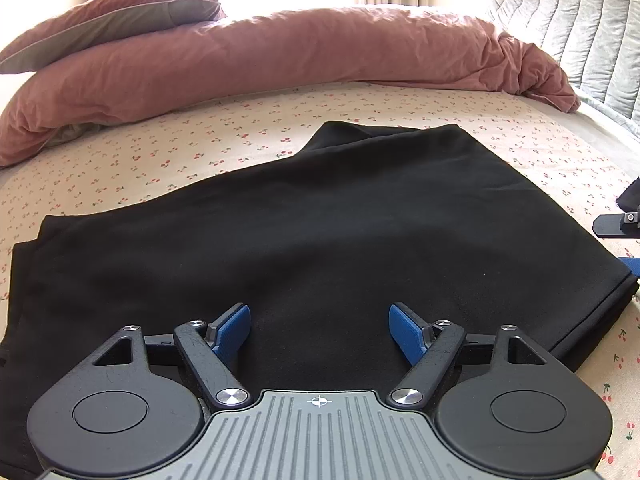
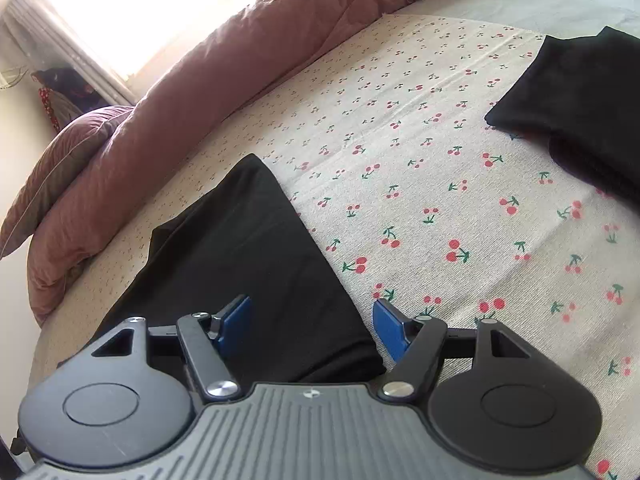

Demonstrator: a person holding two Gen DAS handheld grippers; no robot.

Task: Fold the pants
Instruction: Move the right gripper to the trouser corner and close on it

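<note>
Black pants (image 1: 320, 224) lie folded flat on the cherry-print bed sheet (image 1: 180, 148), filling the middle of the left wrist view. My left gripper (image 1: 320, 330) is open and empty, just above the pants' near edge. My right gripper (image 2: 312, 326) is open and empty, its fingers on either side of the pants' right edge (image 2: 248, 256). Part of the right gripper (image 1: 618, 226) shows at the right edge of the left wrist view.
A second black folded garment (image 2: 580, 108) lies on the sheet (image 2: 420, 160) at the right. A rolled pink duvet (image 1: 260, 64) and a pillow (image 1: 112, 16) run along the far side. A grey quilted cover (image 1: 572, 28) lies at the far right.
</note>
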